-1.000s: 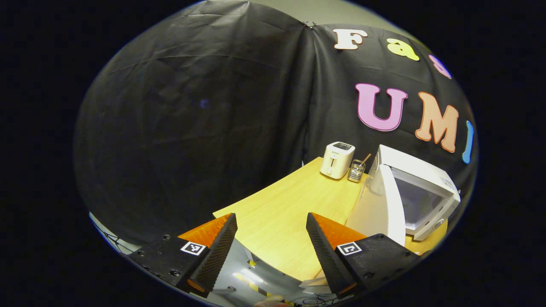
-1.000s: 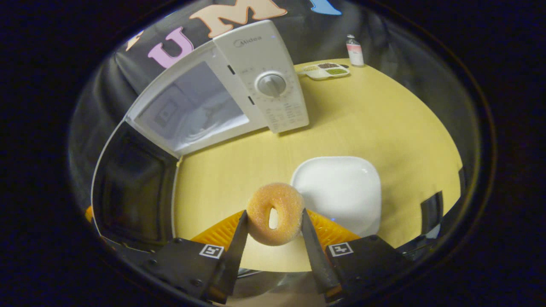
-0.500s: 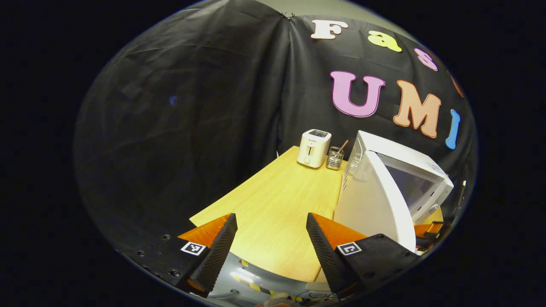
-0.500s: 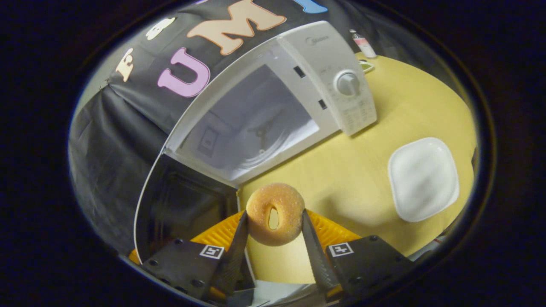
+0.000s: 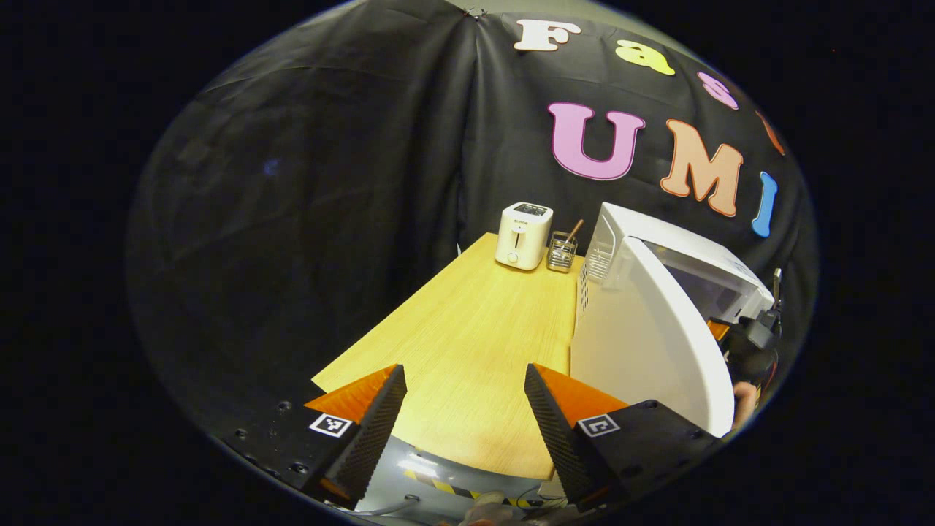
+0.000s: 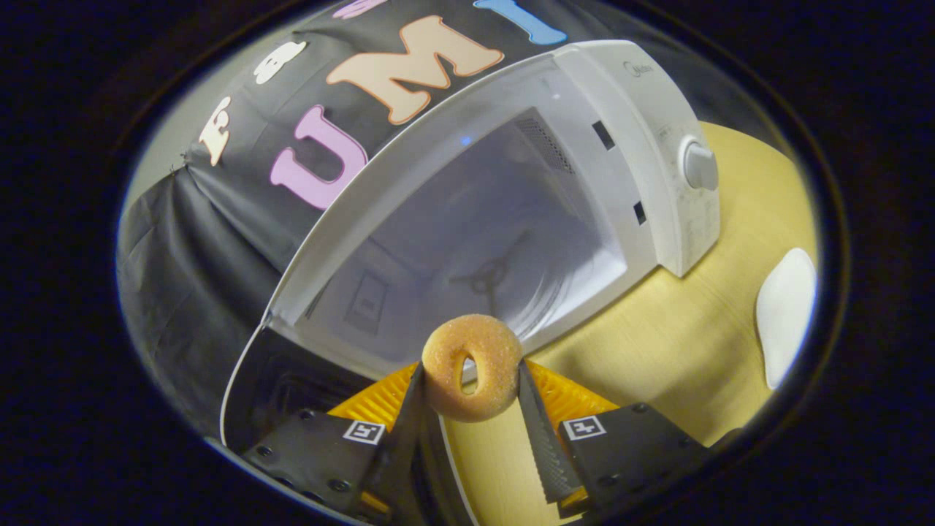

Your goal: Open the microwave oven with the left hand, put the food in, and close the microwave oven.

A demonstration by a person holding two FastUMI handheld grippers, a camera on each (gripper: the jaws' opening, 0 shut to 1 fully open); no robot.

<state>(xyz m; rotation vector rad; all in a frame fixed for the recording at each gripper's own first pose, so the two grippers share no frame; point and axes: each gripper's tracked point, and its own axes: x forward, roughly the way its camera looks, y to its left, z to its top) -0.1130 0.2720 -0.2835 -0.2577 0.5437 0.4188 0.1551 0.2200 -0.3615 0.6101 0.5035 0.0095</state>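
Because the food has to go inside, the microwave oven (image 6: 511, 219) stands on the pale wood-grain worktop (image 5: 475, 351) with its door (image 5: 650, 343) swung wide on the left hinge, and the right gripper view looks straight into the cavity. It is a white, boxy, smooth-sided appliance with a round dial (image 6: 701, 166) on its control panel; the cavity walls look glossy and grey, and a three-armed turntable hub sits at the middle of the floor. In the left gripper view the door shows edge-on, a curved white slab with vent slots in the casing behind it, near the worktop's right edge.

At the back edge of the worktop stand a small cream toaster (image 5: 523, 235) and, just beside it, a wire holder (image 5: 561, 252) with a stick in it. A white, rounded plate (image 6: 785, 314) lies bare toward the right edge, apart from the oven.

The right gripper (image 6: 471, 376) pinches a sugared ring doughnut (image 6: 472, 365) on edge between its ribbed black fingers, in front of the oven's mouth and not yet inside; held by its flanks, it can probably be set down flat. The left gripper (image 5: 464, 409) hangs spread and empty over the worktop's front edge, likely kept clear until the door needs closing.
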